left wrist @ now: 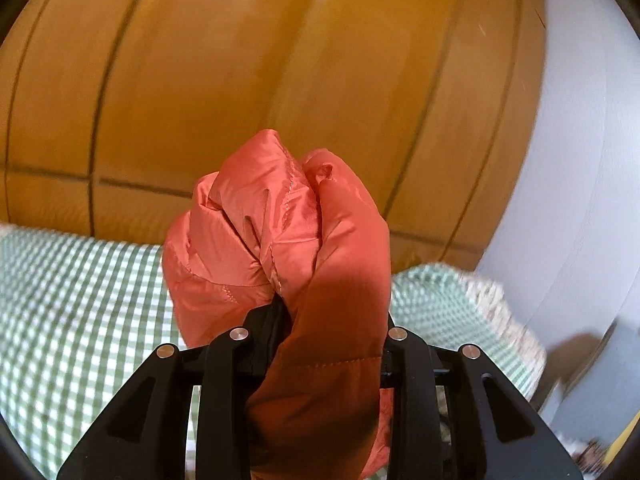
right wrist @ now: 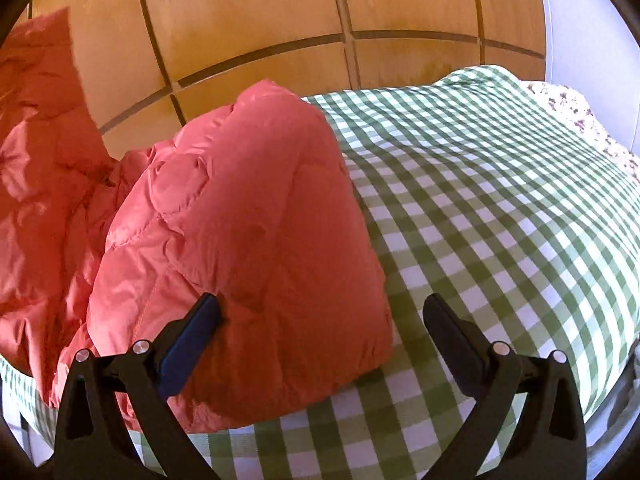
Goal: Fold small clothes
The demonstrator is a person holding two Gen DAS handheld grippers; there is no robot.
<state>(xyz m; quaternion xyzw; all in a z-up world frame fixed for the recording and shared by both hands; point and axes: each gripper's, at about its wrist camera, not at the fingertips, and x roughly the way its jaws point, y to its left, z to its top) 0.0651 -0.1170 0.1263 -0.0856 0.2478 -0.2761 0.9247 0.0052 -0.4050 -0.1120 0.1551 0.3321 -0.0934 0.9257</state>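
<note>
A wooden wardrobe (right wrist: 256,12) is filling the background behind a bed (right wrist: 500,200) that is wearing a green checked cover. An orange padded jacket (right wrist: 240,240) is lying bunched on the bed's left side. The left gripper (left wrist: 320,320) is holding a fold of the jacket clamped in its jaws, raised above the bed. The right gripper (right wrist: 320,308) is hovering with jaws spread wide, its left finger touching the jacket.

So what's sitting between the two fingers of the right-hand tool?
In the right wrist view, the right gripper stands open; a puffy fold of the orange jacket fills most of the gap, then checked cloth beside the right finger.
</note>
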